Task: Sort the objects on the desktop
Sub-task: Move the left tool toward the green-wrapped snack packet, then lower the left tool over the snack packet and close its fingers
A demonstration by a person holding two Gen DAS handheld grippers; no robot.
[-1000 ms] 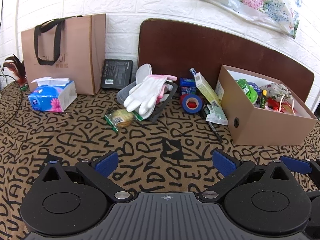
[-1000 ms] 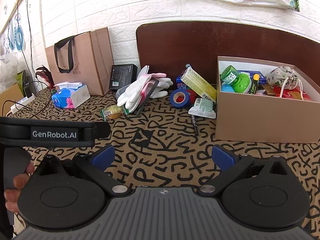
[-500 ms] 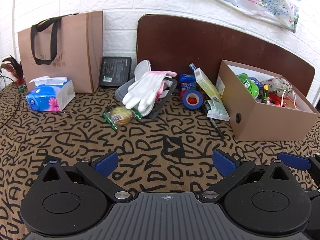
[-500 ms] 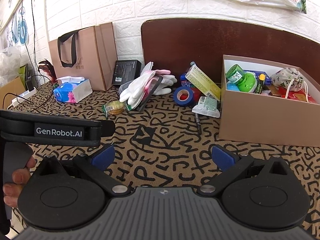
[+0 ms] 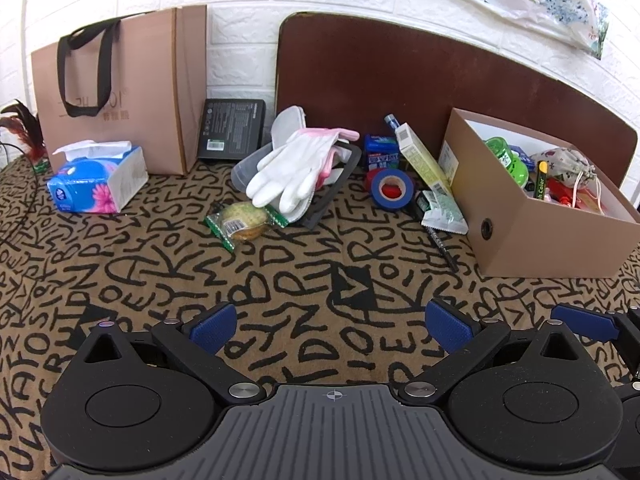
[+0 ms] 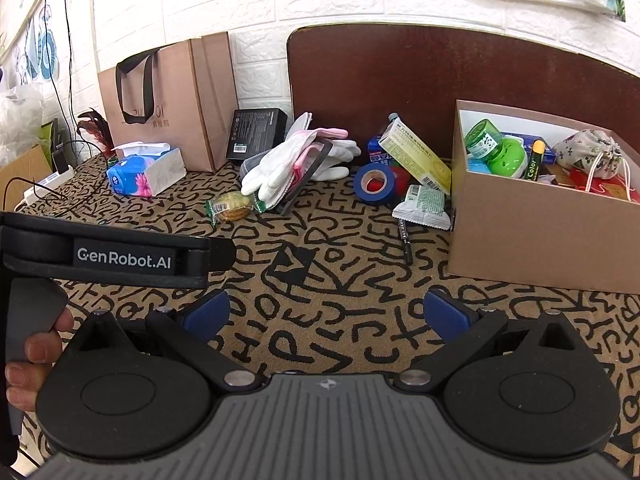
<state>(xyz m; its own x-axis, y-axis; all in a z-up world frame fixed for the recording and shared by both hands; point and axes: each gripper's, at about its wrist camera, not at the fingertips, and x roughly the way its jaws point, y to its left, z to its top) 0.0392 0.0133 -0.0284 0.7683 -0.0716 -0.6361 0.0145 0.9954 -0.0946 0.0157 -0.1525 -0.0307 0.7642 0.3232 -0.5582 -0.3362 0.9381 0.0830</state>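
The left gripper (image 5: 331, 320) and right gripper (image 6: 326, 314) both hang spread wide and empty over the lettered cloth (image 5: 160, 264) on the counter. The left gripper's body reads "GenRobot.AI" in the right view. In the box (image 6: 532, 232) at right, a marker (image 6: 533, 160) labelled "Color" stands nearly upright. A yellow carton (image 5: 422, 160) leans against the box, its long axis running up and to the left, barcode on its lower end. The pen (image 5: 440, 246) lies with its tip pointing toward the grippers. Tape (image 5: 391, 189), gloves (image 5: 292, 172) and a wrapped cake (image 5: 242, 222) lie mid-counter; bag (image 5: 120, 92) lettering is too faint to read.
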